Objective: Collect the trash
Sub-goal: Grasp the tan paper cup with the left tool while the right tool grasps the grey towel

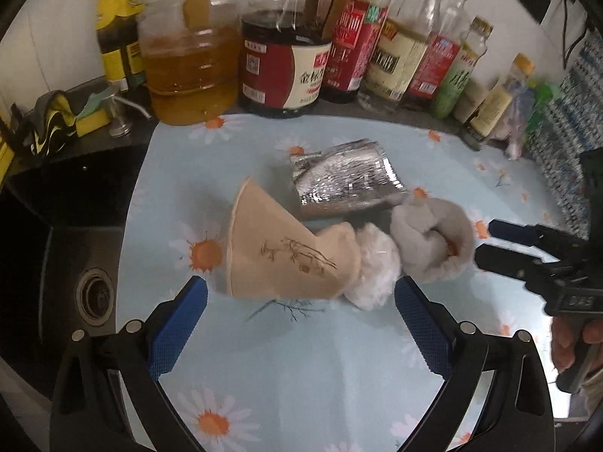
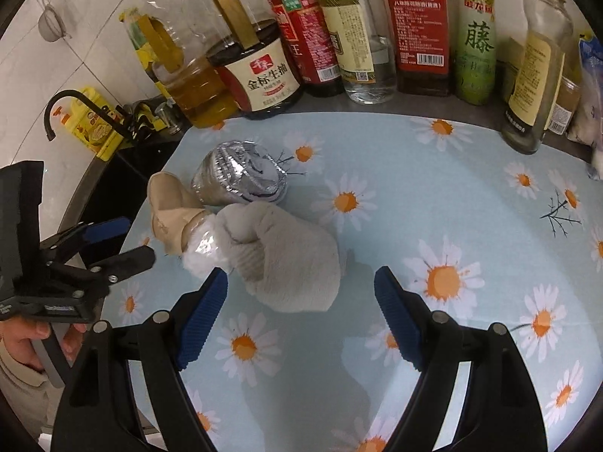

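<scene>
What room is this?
Most likely a kitchen: a sink with a tap sits beside the counter, and bottles of cooking oil and soy sauce line the wall.

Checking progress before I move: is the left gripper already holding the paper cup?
No, the left gripper is open, with the paper cup lying just beyond its fingertips.

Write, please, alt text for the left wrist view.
The open left hand-held gripper frames a crushed beige paper cup lying on a daisy-print tablecloth. Beside the cup lie a white plastic wad, a grey knitted glove and a crumpled silver foil bag; sauce bottles stand behind.
</scene>
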### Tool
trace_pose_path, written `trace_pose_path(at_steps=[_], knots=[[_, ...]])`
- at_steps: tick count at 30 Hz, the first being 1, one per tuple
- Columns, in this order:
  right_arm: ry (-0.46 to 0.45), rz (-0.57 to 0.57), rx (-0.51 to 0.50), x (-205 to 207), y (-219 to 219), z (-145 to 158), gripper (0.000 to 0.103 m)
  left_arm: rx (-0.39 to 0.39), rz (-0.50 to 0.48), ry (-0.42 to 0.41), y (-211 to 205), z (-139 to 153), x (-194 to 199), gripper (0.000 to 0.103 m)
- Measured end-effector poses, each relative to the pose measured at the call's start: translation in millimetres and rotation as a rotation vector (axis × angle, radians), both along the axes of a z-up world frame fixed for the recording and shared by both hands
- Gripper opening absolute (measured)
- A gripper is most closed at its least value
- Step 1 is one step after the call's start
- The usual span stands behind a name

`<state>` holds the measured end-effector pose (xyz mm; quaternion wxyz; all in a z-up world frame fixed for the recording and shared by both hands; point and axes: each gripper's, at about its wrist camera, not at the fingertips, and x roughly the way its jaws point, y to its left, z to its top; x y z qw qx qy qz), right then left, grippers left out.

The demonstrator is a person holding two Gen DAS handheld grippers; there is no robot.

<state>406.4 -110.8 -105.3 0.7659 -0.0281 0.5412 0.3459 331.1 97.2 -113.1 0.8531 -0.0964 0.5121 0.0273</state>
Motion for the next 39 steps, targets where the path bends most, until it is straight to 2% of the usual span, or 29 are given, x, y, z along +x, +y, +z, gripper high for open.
trace_pose_path(at_steps=[3,6,10,13,15,19,21,39], knots=[[0.004,0.016,-0.017,5.3,4.2,-5.8,0.063,-0.021,-0.016,0.012,-0.7,-3.6,7.7,0.096],[0.016,0.036,-0.019,7.9,7.9,-11.1,0.059,0.018,-0.017,0.013,-2.3,-4.6,11.2,0.096],[0.017,0.045,-0.024,9.9,9.7,-14.9,0.052,0.018,0.009,0.008,2.4,-7.2,15.5,0.095],[0.017,0.057,-0.022,10.2,11.1,-16.5,0.044,0.013,0.013,0.012,4.3,-10.7,18.9,0.095],[0.010,0.071,-0.030,9.0,13.0,-17.3,0.034,0.020,0.008,0.015,3.5,-12.3,18.8,0.095],[-0.007,0.085,-0.035,6.9,16.5,-17.6,0.030,0.045,-0.011,0.020,-0.1,-14.1,19.6,0.084],[-0.010,0.080,-0.034,6.6,16.7,-17.6,0.028,0.045,-0.013,0.022,-0.1,-15.4,19.8,0.082],[-0.045,0.060,-0.025,-5.6,8.7,-1.4,0.020,0.029,-0.002,-0.023,5.5,-3.8,3.1,0.081]])
